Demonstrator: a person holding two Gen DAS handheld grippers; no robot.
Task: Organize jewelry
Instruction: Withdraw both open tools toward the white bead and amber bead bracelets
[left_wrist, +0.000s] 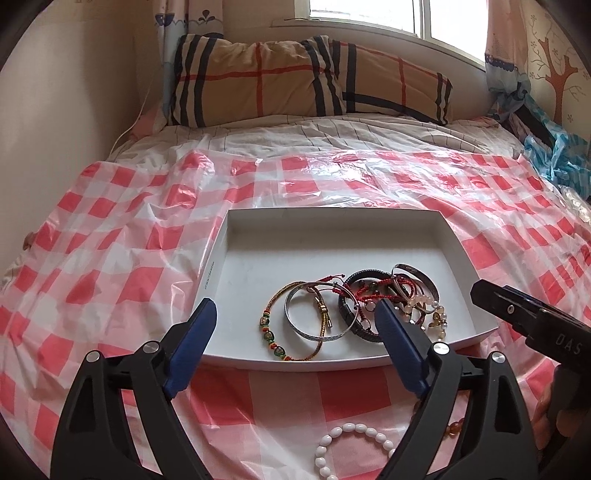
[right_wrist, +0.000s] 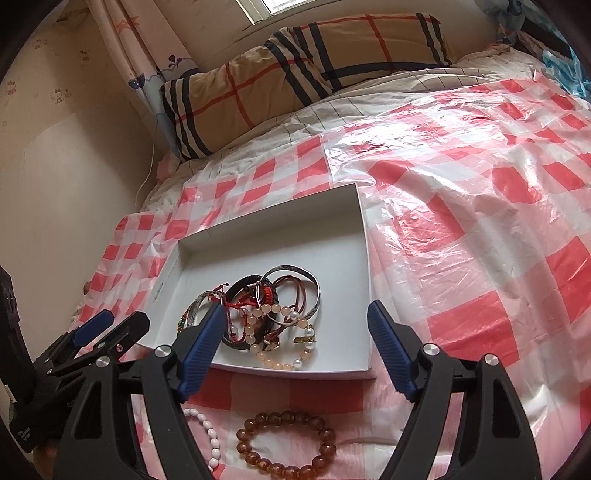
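Jewelry sorting, bed
White tray (right_wrist: 364, 258) holds tangled bracelets (right_wrist: 273, 317); amber bracelet (right_wrist: 286, 448) and white bracelet (left_wrist: 354, 458) lie nearer; left gripper (left_wrist: 295, 343) and right gripper (right_wrist: 295, 347) wide, empty.

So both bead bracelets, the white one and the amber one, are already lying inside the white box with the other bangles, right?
Not quite. The white bead bracelet and the amber bead bracelet lie outside the white box, on the checked plastic sheet in front of it. The right wrist view shows this. The other bangles are indeed inside.

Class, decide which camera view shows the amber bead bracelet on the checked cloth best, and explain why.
The right wrist view: the amber bead bracelet lies there as a whole ring. The left wrist view shows only a few of its beads beside a gripper finger.
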